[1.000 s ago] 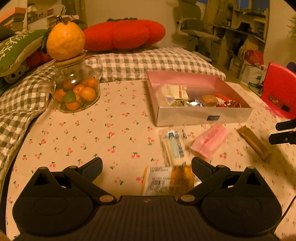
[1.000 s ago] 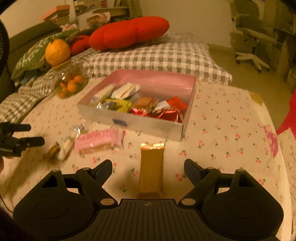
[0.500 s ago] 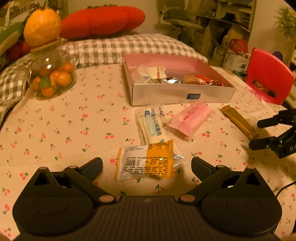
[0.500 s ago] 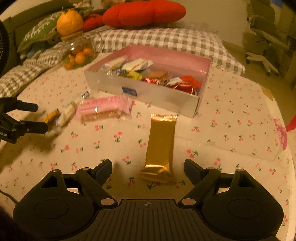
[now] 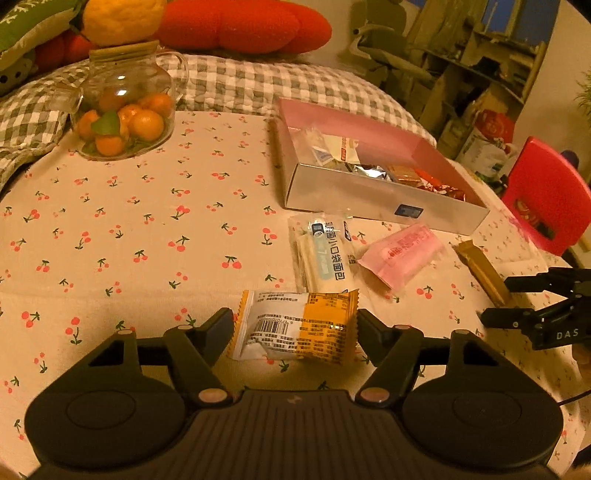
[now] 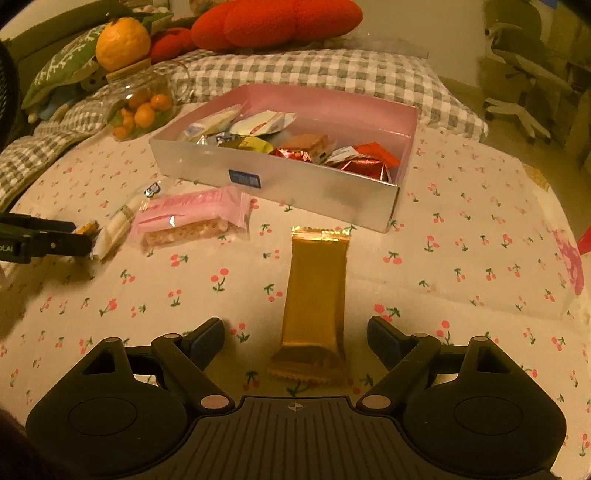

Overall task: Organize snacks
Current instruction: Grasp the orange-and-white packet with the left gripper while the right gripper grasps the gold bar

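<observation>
the left gripper (image 5: 294,325) sits low over the cherry-print tablecloth (image 5: 140,229) with an orange and white snack packet (image 5: 295,325) between its fingers. its jaws have just been closing in, and the tips now stand right at the packet's two crimped ends; whether they press on it cannot be told. the cloth to the left of that packet is bare all the way to a glass jar of small oranges (image 5: 123,110) at the far left edge, so there is open room on that side. just beyond the packet lie a clear bread packet (image 5: 325,254) and a pink snack bar (image 5: 400,254), close together, between the gripper and the box.

the right gripper (image 6: 295,338) is spread wide, released, its fingers well clear on either side of a gold bar (image 6: 314,295) that lies flat, pointing lengthwise toward the box. bare cloth runs far to the right of the bar, up to the table's edge.

the silver box with a pink inside (image 6: 295,181) stands at the far middle, already holding a row of wrapped snacks along its near wall; the back half of its floor is free. its near wall rises between both loose snacks and the space inside. behind it are a checked blanket (image 6: 314,74) and a red cushion (image 6: 277,20).
</observation>
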`<state>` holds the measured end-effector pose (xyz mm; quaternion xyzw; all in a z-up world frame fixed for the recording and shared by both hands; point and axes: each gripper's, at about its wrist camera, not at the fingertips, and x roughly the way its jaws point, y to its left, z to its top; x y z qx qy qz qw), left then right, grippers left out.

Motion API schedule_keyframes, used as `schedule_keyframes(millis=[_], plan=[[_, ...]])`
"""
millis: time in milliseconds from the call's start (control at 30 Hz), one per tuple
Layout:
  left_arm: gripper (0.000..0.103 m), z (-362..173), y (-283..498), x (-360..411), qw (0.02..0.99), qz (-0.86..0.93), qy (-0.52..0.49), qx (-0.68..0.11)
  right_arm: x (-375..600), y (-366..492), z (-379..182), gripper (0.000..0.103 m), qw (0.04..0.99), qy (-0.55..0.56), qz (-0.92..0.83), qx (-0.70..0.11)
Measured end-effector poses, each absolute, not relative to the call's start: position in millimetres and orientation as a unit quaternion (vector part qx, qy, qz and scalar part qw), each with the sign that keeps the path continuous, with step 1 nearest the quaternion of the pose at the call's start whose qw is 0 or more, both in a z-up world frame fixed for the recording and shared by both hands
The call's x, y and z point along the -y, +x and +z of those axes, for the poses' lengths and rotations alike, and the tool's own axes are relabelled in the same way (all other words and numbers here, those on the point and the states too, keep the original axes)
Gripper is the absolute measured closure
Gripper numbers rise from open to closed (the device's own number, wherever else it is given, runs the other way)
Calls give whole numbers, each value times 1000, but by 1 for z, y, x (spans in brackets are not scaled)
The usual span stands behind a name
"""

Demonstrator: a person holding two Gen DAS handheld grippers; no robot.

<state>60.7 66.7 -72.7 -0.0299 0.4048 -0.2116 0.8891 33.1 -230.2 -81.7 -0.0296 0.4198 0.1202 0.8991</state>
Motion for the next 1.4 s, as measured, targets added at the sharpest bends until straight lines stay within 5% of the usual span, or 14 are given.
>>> schedule_keyframes(millis=[167,200,333,533,667,1400], plan=[[43,-70,62,-68,891,-211,-36,-400,226,37,-83,17,903,-29,118,-413],[52,-70,61,-68,891,-211,-36,-400,226,37,-83,17,903,-29,117,-412],[52,-70,62,-68,892,-208,-35,-400,224,38,-83,23,906,-28,118,-406],[54,-68,61,-68,896,-198,-29,-397,220,37,-80,43,907,-30,127,-400],[55,-67,62,-70,899,-188,-27,-395,217,38,-77,74,906,-29,136,-399],[58,-63,63,-70,901,-183,-30,-393,219,34,-58,76,909,3,147,-390]])
